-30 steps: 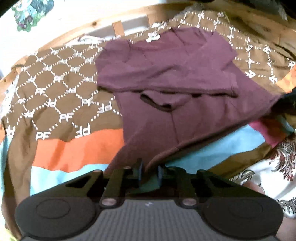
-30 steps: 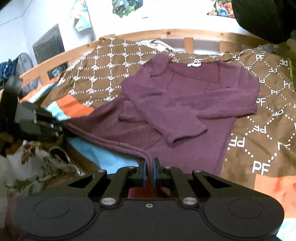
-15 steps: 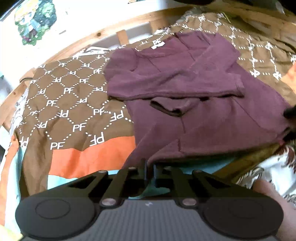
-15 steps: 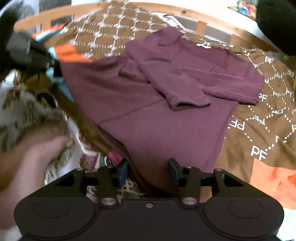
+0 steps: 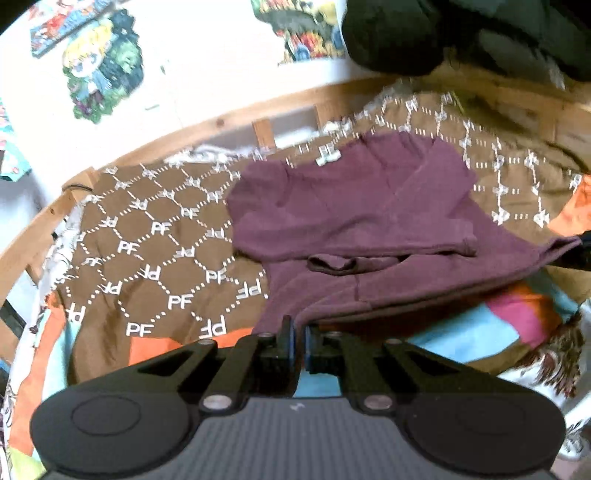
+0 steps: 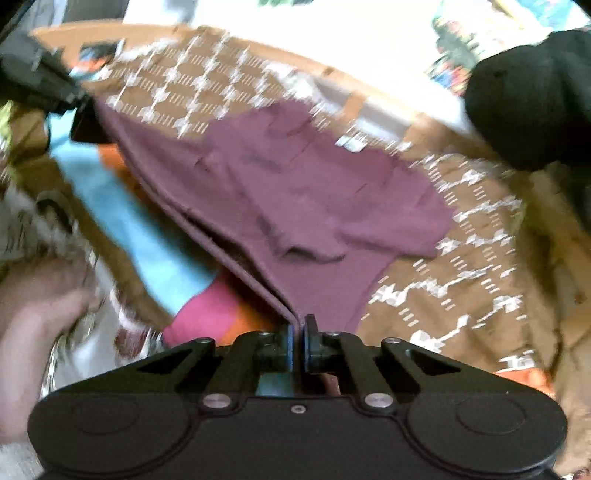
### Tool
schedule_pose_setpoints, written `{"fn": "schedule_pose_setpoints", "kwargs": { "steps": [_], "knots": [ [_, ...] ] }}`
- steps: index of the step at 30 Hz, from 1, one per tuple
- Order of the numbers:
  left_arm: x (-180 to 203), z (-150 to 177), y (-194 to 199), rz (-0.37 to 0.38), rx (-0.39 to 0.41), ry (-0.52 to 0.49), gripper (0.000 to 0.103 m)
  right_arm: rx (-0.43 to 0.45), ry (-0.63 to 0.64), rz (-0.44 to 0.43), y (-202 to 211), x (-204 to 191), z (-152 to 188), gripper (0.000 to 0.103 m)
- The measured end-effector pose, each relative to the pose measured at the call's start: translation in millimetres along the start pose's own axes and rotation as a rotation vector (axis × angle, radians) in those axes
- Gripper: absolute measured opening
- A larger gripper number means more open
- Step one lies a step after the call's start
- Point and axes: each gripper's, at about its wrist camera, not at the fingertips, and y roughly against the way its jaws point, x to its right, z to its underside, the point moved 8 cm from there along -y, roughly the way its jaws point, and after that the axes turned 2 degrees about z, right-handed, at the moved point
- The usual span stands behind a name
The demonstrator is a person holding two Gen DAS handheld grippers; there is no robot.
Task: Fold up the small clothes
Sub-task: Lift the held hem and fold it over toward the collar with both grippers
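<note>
A maroon long-sleeved shirt point(image 5: 369, 221) lies on a patterned bedspread with both sleeves folded across its chest. My left gripper point(image 5: 297, 332) is shut on the shirt's left hem corner. My right gripper point(image 6: 299, 328) is shut on the right hem corner of the shirt point(image 6: 295, 192). The hem is stretched taut between the two grippers and lifted off the bed. The right gripper shows at the right edge of the left wrist view point(image 5: 576, 251); the left gripper shows at the upper left of the right wrist view point(image 6: 55, 92).
The brown "PF" bedspread point(image 5: 147, 251) with orange, blue and pink blocks covers the bed. A wooden bed rail point(image 5: 184, 136) runs along the back. Dark clothing point(image 5: 461, 33) hangs at the upper right. A floral sheet point(image 6: 44, 229) lies at the near edge.
The right gripper, open half a second ago, has shut on the hem corner. Both grippers have lifted the hem and moved it toward the collar; the views tilt upward.
</note>
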Motion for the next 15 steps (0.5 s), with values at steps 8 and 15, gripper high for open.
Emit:
{"fn": "schedule_pose_setpoints", "kwargs": {
  "steps": [8,15],
  "knots": [
    [-3,-4,57,-0.015,0.106,0.066,0.005,0.159,-0.047,0.082,59,17,-25,0.004],
    [-10,12,108,0.135,0.062,0.102,0.005,0.119,-0.078,-0.04,123,3,-12,0.004]
  ]
}}
